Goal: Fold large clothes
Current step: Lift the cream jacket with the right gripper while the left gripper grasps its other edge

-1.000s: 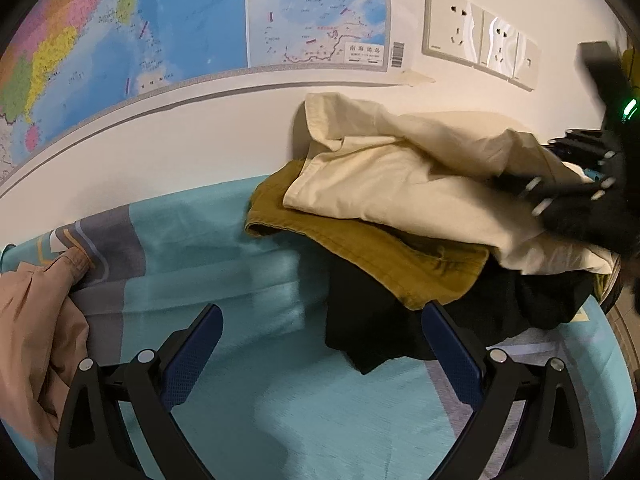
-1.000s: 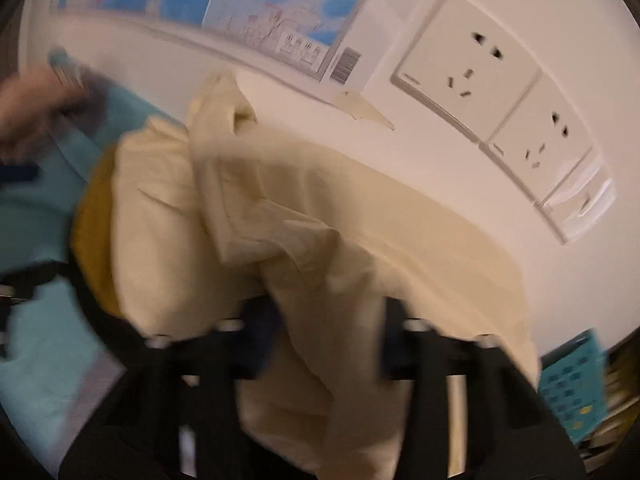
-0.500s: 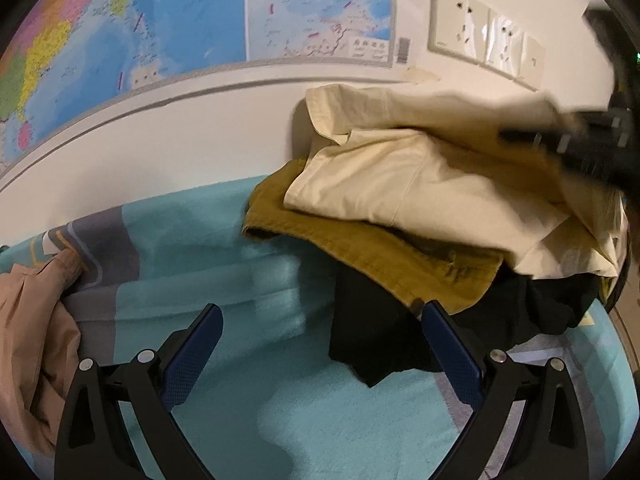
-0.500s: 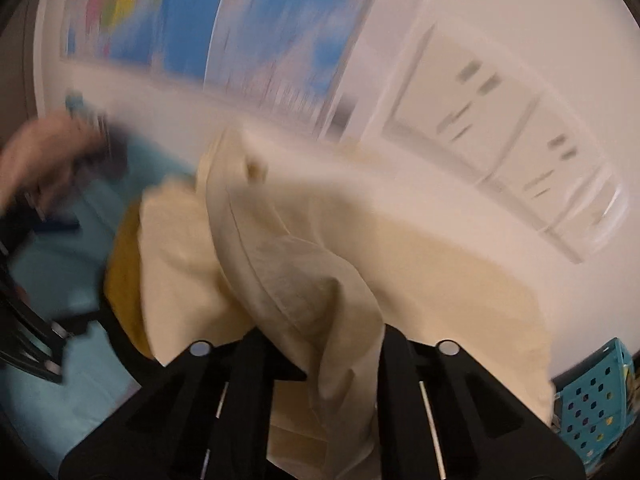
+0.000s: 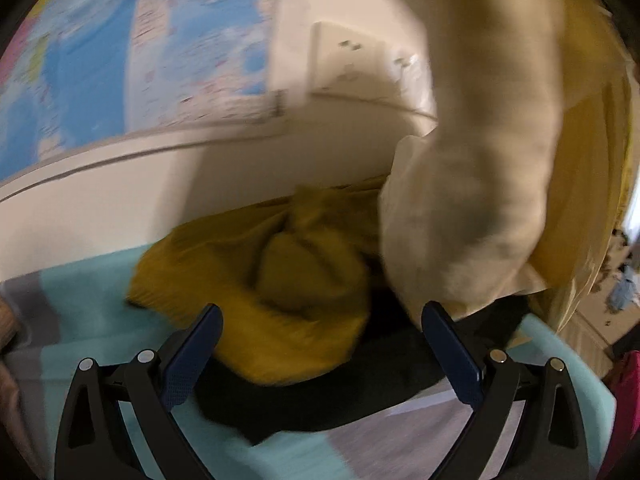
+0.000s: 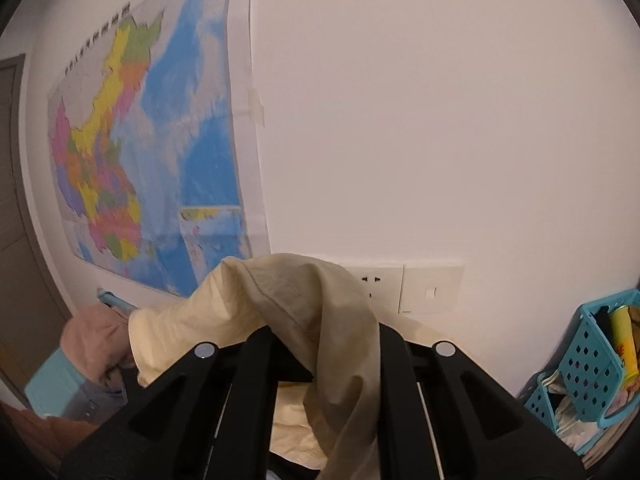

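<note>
Gripping a bunch of the cream garment (image 6: 304, 308), our right gripper (image 6: 320, 364) has its fingers (image 6: 256, 360) closed down on the cloth, which drapes over and between them and hangs below. Our left gripper (image 5: 320, 344) has its blue-padded fingers (image 5: 192, 356) spread wide with nothing between them, low over the bed (image 5: 80, 292) and pointed at the pile. From the left wrist view the cream garment hangs raised at the right, clear of the mustard garment (image 5: 260, 280) that lies crumpled on a black garment (image 5: 360, 392) against the wall (image 6: 440, 120). A pink garment (image 6: 96, 340) sits off to the far side of the bed, and a blue basket (image 6: 592, 360) stands by the wall.

We judge this the pick-out step: one piece is being lifted from the heap, no fold yet made. Next we would need the free left fingers to catch a second edge or corner, so the garment can be spread flat on the bed's bare cover.
</note>
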A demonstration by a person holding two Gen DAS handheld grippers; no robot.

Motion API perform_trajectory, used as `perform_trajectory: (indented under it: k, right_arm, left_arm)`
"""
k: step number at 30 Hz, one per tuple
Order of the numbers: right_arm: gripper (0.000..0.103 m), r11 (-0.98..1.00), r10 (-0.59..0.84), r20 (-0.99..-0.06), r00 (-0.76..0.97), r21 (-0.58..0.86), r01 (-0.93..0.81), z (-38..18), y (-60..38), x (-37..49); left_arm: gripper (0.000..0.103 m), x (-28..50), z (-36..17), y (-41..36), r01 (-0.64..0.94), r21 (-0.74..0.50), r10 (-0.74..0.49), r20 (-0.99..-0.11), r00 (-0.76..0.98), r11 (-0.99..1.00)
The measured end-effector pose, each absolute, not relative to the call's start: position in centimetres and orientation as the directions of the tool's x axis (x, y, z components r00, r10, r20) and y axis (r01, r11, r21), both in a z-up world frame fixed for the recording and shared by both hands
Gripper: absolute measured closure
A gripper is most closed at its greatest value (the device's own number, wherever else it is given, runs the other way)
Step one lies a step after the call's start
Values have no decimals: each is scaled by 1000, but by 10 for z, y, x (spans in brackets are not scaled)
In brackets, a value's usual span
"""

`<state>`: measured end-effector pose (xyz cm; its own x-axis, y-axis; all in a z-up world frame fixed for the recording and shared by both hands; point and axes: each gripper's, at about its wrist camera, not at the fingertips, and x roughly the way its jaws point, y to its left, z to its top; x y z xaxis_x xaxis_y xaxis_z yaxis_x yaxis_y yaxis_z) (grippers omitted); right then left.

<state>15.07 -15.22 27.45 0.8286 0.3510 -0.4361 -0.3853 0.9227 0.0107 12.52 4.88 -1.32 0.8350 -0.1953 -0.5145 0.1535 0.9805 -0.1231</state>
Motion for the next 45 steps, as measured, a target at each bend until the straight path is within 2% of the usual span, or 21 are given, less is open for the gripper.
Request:
perform_trajectory:
  k: [3,8,12,13,14,15,16,17,21,22,24,28,32,34,36,38,41,42,43,44,45]
  right_arm:
    - [98,925,354,-423,834,24,-380,285,-158,146]
    - [98,927,353,-419,836,38,-373,292,-169,136]
    - [98,934,340,-420,842,46,-354,294,-181,127]
    - [98,935,336,-420,843,46,-351,295,-182,125]
    - [98,935,335,-421,843,42,-351,297,-182,123]
    - [98,938,328,-419,847,36,-345,299,-184,119]
    - [98,939,323,-421,848,29,-343,301,-185,114]
    - [98,940,316,-420,851,19,-340,304,-186,110]
    - [99,947,289,-380,879,-21,-320,329,-194,80]
    - [99,949,279,-359,890,-38,-313,339,-197,69]
    - [99,955,266,-304,915,-48,-294,364,-206,43]
    - [99,960,242,-192,951,-94,-263,409,-214,-19]
    - [99,951,265,-121,957,-131,-280,435,-218,-67]
    - [99,943,293,-106,950,-131,-305,440,-216,-85]
    - [99,936,320,-100,942,-123,-331,438,-213,-98]
    - [99,916,383,-100,918,-84,-391,428,-206,-106]
    - [99,898,422,-130,897,-78,-434,409,-186,-105]
    - [99,885,453,-150,879,-47,-464,399,-178,-102]
    - [99,876,468,-166,868,-40,-480,392,-171,-101]
    - [100,870,478,-184,859,-39,-492,385,-162,-99]
    - [100,857,499,-199,843,-28,-514,376,-153,-98]
  left_arm:
    - [7,115,-11,31,235,-69,-241,-442,864,970]
    - [7,115,-18,11,339,-4,-305,-444,843,941]
    - [8,122,-9,1,308,79,-252,-402,880,948]
    - [13,128,-6,0,296,81,-242,-397,885,952]
    - [37,138,-3,6,278,53,-234,-402,885,959]
    - [79,149,-1,13,259,26,-223,-430,875,966]
    - [97,161,5,21,269,-25,-251,-456,854,963]
    - [101,166,11,27,277,-56,-271,-460,846,959]
    - [101,163,54,36,227,-35,-222,-398,890,973]
    - [101,153,75,42,229,-48,-232,-335,913,972]
    - [101,136,104,44,222,-51,-227,-273,935,974]
    - [102,84,179,67,208,-42,-211,-86,974,977]
    - [102,29,235,88,170,-34,-169,38,985,985]
    - [103,4,253,87,104,-23,-101,101,990,994]
    - [103,-42,277,109,-17,-38,24,185,982,999]
    - [103,-76,294,131,-7,-81,21,171,985,997]
    - [94,-125,291,147,54,-50,-47,117,992,997]
    - [88,-130,276,139,86,-43,-83,82,993,995]
    - [72,-136,255,141,166,-37,-165,18,986,985]
    - [68,-143,228,117,196,-35,-197,-35,980,980]
    - [69,-147,203,111,243,-14,-243,-91,966,970]
